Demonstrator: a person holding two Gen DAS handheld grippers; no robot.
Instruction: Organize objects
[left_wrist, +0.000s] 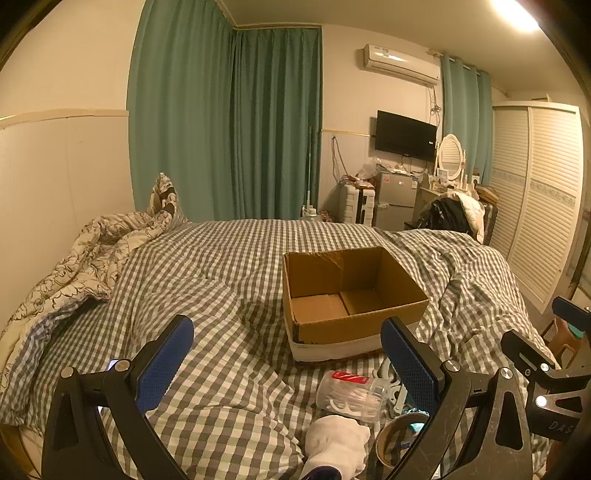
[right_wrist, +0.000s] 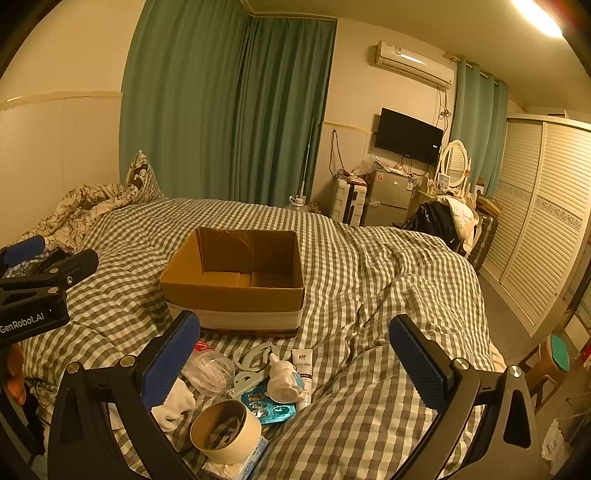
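Observation:
An empty cardboard box (left_wrist: 351, 291) (right_wrist: 236, 280) stands open on the checked bed. In front of it lies a pile: a clear jar of floss picks (left_wrist: 351, 395) (right_wrist: 210, 371), a white sock (left_wrist: 338, 443) (right_wrist: 173, 404), a tape roll (right_wrist: 225, 430) (left_wrist: 397, 434), a white figurine (right_wrist: 282, 380), a white tube (right_wrist: 304, 369), white hangers (right_wrist: 251, 360) and a teal blister pack (right_wrist: 269, 406). My left gripper (left_wrist: 288, 365) is open and empty above the bed, left of the pile. My right gripper (right_wrist: 295, 365) is open and empty over the pile.
A rumpled floral quilt (left_wrist: 74, 266) lies at the bed's far left. Beyond the bed stand a small fridge (left_wrist: 395, 199), a suitcase (left_wrist: 356, 206), a chair with clothes (left_wrist: 454, 214) and a louvred wardrobe (left_wrist: 535, 199). A stool (right_wrist: 554, 358) stands at the right.

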